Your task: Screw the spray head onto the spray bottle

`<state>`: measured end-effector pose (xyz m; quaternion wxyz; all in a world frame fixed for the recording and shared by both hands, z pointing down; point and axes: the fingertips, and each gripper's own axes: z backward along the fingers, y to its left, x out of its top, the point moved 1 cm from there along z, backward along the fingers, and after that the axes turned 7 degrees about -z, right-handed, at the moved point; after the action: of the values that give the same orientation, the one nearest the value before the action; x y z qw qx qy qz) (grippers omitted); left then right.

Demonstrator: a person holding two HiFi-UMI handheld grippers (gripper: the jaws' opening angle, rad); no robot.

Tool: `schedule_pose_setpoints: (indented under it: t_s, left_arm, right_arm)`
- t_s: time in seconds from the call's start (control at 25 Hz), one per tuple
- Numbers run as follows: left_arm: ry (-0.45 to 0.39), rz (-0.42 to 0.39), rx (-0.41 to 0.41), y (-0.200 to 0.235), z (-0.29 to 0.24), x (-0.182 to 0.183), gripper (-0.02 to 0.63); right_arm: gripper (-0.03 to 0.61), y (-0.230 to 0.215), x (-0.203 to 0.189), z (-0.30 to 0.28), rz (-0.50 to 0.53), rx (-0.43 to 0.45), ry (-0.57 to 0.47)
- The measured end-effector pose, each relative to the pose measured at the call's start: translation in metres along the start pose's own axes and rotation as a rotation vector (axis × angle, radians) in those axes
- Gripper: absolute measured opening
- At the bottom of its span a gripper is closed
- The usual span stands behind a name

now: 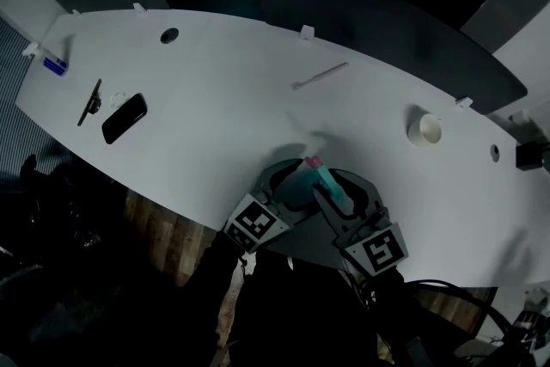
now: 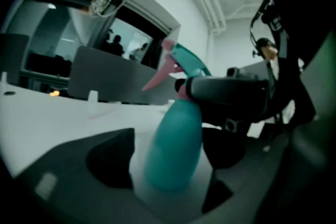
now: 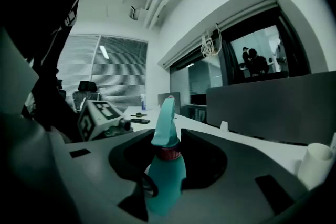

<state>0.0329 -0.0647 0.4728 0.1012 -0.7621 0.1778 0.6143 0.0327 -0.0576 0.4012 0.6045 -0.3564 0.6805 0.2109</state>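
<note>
Cross-threading is the risk: the right tool (image 3: pixel 169 159) clamps the pink collar of the spray head (image 3: pixel 166 122), while the left tool (image 2: pixel 169 162) stands open around the teal spray bottle (image 2: pixel 176 147), not pressing it, at the head view's lower centre over the white surface (image 1: pixel 258 99). An off-centre squeeze on the rounded body could tilt the bottle against the head.

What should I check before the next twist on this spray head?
1. Spray head seated on the spray bottle: ok.
2. Right claw clamped at the bottle's neck: ok.
3. Left claw gripping the bottle's body: not ok, jaws apart around it.
4. Collar screwed fully tight: cannot tell.
5. White cup clear of both claws: ok.
</note>
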Motion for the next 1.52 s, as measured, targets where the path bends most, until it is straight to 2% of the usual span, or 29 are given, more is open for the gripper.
schedule_pose_setpoints:
  t_s: [0.08, 0.16, 0.2, 0.24, 0.28, 0.32, 0.4, 0.48, 0.64, 0.72, 0.8, 0.84, 0.92, 1.04, 1.12, 1.2, 1.24, 1.28, 1.36, 1.44, 1.52]
  left_arm:
    - [0.097, -0.076, -0.232, -0.002, -0.005, -0.007, 0.408]
    - [0.158, -0.119, -0.432, -0.007, -0.011, -0.010, 0.398]
    - [0.169, -0.125, -0.499, -0.010, -0.014, -0.010, 0.382]
    - [0.168, -0.128, -0.533, -0.012, -0.015, -0.009, 0.367]
    - [0.156, -0.131, -0.529, -0.013, -0.016, -0.007, 0.360]
    - [0.133, -0.128, -0.491, -0.013, -0.016, -0.005, 0.353]
    - [0.073, -0.102, -0.343, -0.011, -0.015, -0.001, 0.347]
    - [0.026, -0.074, -0.155, -0.009, -0.013, 0.001, 0.347]
    - [-0.014, -0.028, 0.181, -0.010, -0.011, 0.003, 0.344]
    - [-0.036, 0.000, 0.311, -0.011, -0.008, 0.002, 0.344]
    - [-0.055, 0.029, 0.373, -0.012, -0.006, 0.000, 0.344]
    - [-0.060, 0.040, 0.358, -0.012, -0.006, 0.000, 0.345]
    - [-0.039, 0.024, 0.237, -0.010, -0.005, -0.001, 0.357]
    - [0.093, -0.104, -0.047, -0.004, -0.010, -0.003, 0.450]
    - [0.180, -0.181, -0.264, -0.008, -0.019, -0.005, 0.451]
    - [0.217, -0.147, -0.458, -0.016, -0.026, -0.007, 0.447]
    - [0.215, -0.120, -0.519, -0.019, -0.028, -0.007, 0.399]
    - [0.201, -0.105, -0.542, -0.021, -0.028, -0.006, 0.391]
    - [0.146, -0.089, -0.484, -0.021, -0.026, -0.003, 0.383]
    - [0.085, -0.069, -0.343, -0.018, -0.025, 0.001, 0.379]
    - [0.045, -0.048, -0.170, -0.016, -0.023, 0.002, 0.377]
  right_arm:
    - [0.146, 0.000, 0.000, 0.000, -0.006, 0.098, 0.042]
    - [0.146, 0.001, 0.001, -0.001, -0.018, 0.195, 0.072]
    - [0.146, 0.001, 0.002, -0.002, -0.019, 0.232, 0.086]
    - [0.146, 0.000, 0.002, -0.003, -0.013, 0.254, 0.097]
    - [0.146, -0.001, 0.003, -0.003, -0.002, 0.258, 0.099]
    - [0.146, -0.002, 0.004, -0.004, 0.011, 0.246, 0.091]
    - [0.146, -0.003, 0.005, -0.003, 0.027, 0.183, 0.043]
    - [0.146, -0.005, 0.005, 0.000, 0.019, 0.084, -0.021]
    - [0.144, -0.005, 0.004, 0.006, 0.019, -0.114, -0.122]
    - [0.146, -0.003, 0.003, 0.007, 0.009, -0.163, -0.140]
    - [0.144, -0.003, 0.000, 0.007, -0.009, -0.169, -0.135]
    - [0.144, -0.002, -0.002, 0.006, -0.015, -0.154, -0.124]
    - [0.144, -0.002, -0.003, 0.006, -0.029, -0.088, -0.087]
    - [0.144, -0.002, -0.003, 0.005, -0.055, 0.077, -0.027]
    - [0.146, -0.001, -0.003, 0.004, -0.036, 0.180, 0.013]
    - [0.146, 0.001, -0.002, 0.001, -0.009, 0.257, 0.046]
    - [0.146, 0.002, -0.002, 0.001, -0.003, 0.283, 0.057]
    - [0.146, 0.002, -0.002, 0.000, -0.001, 0.298, 0.061]
    - [0.146, 0.002, -0.001, 0.001, -0.001, 0.289, 0.045]
    - [0.146, 0.000, 0.000, 0.003, -0.019, 0.232, -0.005]
    - [0.146, 0.000, 0.001, 0.006, -0.023, 0.140, -0.062]
